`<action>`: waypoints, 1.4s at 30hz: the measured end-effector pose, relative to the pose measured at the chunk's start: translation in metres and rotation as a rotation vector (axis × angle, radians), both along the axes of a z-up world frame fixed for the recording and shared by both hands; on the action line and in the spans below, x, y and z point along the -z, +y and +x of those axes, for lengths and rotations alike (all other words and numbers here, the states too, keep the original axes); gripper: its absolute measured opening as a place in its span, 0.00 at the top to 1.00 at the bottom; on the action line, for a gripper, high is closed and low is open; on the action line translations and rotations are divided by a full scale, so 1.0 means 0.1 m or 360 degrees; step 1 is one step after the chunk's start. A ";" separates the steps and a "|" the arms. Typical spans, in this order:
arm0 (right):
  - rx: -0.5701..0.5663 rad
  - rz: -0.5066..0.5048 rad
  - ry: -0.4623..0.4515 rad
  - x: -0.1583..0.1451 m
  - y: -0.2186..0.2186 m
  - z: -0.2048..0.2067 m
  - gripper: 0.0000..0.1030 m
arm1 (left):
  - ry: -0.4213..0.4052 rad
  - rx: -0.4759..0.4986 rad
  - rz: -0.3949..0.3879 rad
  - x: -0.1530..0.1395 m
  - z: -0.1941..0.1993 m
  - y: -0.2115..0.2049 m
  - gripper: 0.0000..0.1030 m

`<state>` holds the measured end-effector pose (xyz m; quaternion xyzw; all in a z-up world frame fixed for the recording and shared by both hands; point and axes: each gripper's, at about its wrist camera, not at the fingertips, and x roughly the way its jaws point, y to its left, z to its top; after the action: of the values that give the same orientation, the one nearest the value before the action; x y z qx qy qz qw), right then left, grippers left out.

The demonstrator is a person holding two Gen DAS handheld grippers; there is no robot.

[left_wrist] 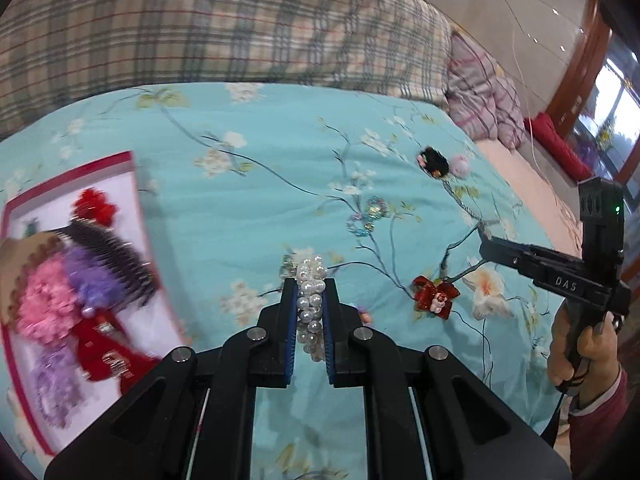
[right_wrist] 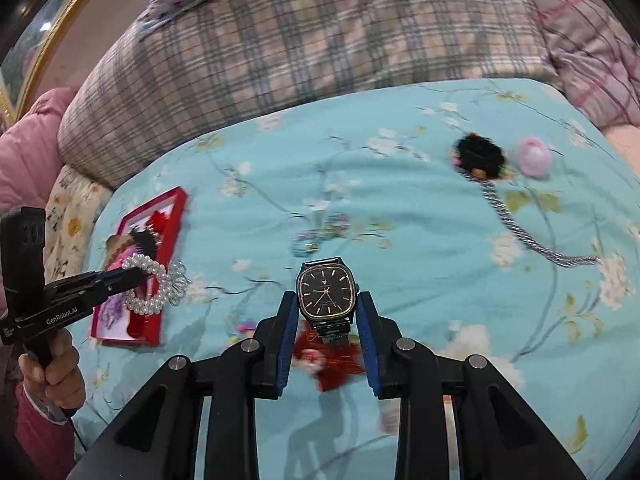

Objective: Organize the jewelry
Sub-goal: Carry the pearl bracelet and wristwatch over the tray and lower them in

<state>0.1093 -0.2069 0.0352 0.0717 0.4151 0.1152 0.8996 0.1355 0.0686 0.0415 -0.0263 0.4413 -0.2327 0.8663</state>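
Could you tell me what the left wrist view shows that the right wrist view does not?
Only the left wrist view shows the red box's contents clearly: pink, purple, red and black hair pieces. It also shows the red bow clip unobstructed.

Only the right wrist view shows the black-dial watch gripped by the right gripper, and the pearl bracelet as a full loop.

Both show the left gripper shut on the bracelet, the black flower piece with its silver chain, and the floral blue bedspread.

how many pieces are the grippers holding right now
2. A pearl bracelet is clamped in the left gripper, near the red box. A black-faced watch is held in the right gripper, above the blue bedspread.
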 end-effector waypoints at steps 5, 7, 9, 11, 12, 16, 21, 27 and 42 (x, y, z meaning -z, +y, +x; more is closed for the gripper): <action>-0.0125 0.0016 -0.0001 -0.05 0.42 0.04 0.71 | -0.0038 -0.0123 -0.0042 -0.12 -0.14 0.43 0.91; -0.0175 0.0018 -0.0003 -0.05 0.60 0.04 0.71 | -0.0049 -0.0169 -0.0041 -0.14 -0.19 0.60 0.91; -0.0229 0.0027 -0.0002 -0.07 0.79 0.05 0.71 | -0.0056 -0.0207 -0.0037 -0.14 -0.23 0.75 0.91; -0.0282 0.0028 -0.0004 -0.08 0.98 0.07 0.71 | -0.0061 -0.0256 -0.0030 -0.15 -0.28 0.91 0.91; -0.0308 0.0032 -0.0003 -0.08 1.06 0.07 0.71 | -0.0061 -0.0272 -0.0032 -0.15 -0.29 0.98 0.91; -0.0400 0.0045 0.0001 -0.10 1.39 0.09 0.71 | -0.0069 -0.0355 -0.0044 -0.15 -0.37 1.26 0.91; -0.0508 0.0067 0.0002 -0.13 1.80 0.13 0.71 | -0.0060 -0.0452 -0.0057 -0.11 -0.44 1.60 0.91; -0.0615 0.0088 0.0035 -0.04 2.23 0.17 0.71 | -0.0026 -0.0550 -0.0070 0.00 -0.48 1.92 0.91; -0.0710 0.0049 0.0189 0.41 2.73 0.27 0.71 | 0.0104 -0.0560 -0.0081 0.40 -0.44 2.10 0.91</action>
<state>0.1361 0.0657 -0.0055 -0.0015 0.4711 0.3130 0.8247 0.0920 0.2791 0.0016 -0.1327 0.4517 -0.0876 0.8779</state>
